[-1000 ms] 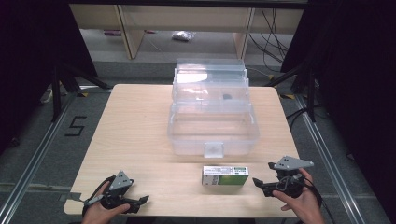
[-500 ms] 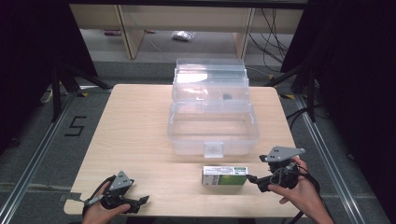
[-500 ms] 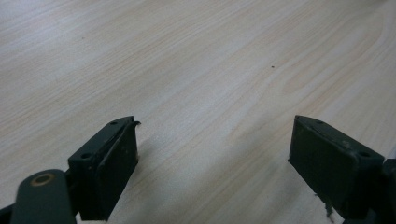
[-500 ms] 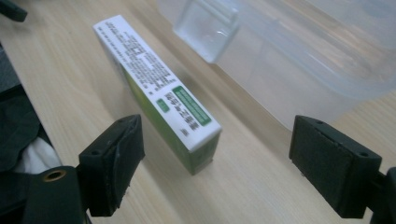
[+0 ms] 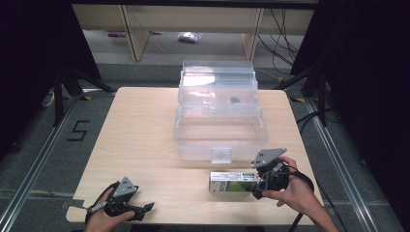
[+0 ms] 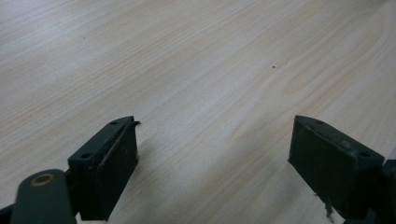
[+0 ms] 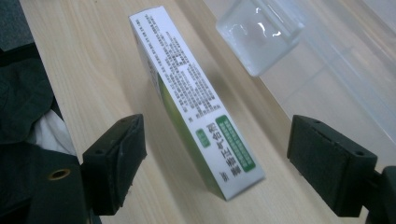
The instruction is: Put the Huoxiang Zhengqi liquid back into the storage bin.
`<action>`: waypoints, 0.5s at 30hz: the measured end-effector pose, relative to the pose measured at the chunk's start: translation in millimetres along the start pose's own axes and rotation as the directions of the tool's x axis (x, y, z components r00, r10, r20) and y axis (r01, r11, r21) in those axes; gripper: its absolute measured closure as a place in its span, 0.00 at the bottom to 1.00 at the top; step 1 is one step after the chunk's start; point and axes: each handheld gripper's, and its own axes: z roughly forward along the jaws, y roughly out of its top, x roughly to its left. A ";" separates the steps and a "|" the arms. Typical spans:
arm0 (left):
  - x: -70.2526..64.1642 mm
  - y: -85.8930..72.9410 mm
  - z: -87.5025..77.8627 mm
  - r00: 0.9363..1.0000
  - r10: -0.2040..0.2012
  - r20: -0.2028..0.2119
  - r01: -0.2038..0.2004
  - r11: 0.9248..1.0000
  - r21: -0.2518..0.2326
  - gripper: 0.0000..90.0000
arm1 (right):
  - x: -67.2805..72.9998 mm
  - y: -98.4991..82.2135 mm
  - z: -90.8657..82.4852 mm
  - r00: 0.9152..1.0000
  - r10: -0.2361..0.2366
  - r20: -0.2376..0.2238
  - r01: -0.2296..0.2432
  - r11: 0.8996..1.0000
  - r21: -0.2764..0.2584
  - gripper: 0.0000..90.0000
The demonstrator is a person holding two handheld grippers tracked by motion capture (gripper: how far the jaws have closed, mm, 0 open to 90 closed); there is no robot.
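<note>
A pale wood-grain table stands on a grey floor marked with a taped "5"; dark stands and cables flank it, and a shelf unit sits behind.

The box lies on the table near its front edge, just in front of the clear bin and close to its latch. It is a slim carton, white with green panels and small print; in the right gripper view the box stands on a long narrow edge, its near end between the jaws of the right tool. Those jaws have just been closing a little but stand wide, clear of the carton on both sides.

The left tool rests at the front left corner, jaws apart over bare wood.

The print on the box is too small to read. The bin's contents are hard to make out through the glare, and the person's forearms are cut off at the bottom edge.
</note>
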 end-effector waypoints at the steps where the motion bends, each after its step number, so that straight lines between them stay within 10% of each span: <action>1: 1.5 0.2 -1.2 1.000 0.023 0.000 -0.023 1.000 0.018 0.17 | 0.7 1.8 2.1 1.000 0.012 -0.001 -0.012 1.000 0.010 0.23; 15: 0.7 -0.1 -0.3 1.000 0.002 0.001 -0.002 1.000 0.005 0.17 | 2.0 26.7 32.5 0.994 -0.090 -0.069 0.099 0.985 0.142 0.29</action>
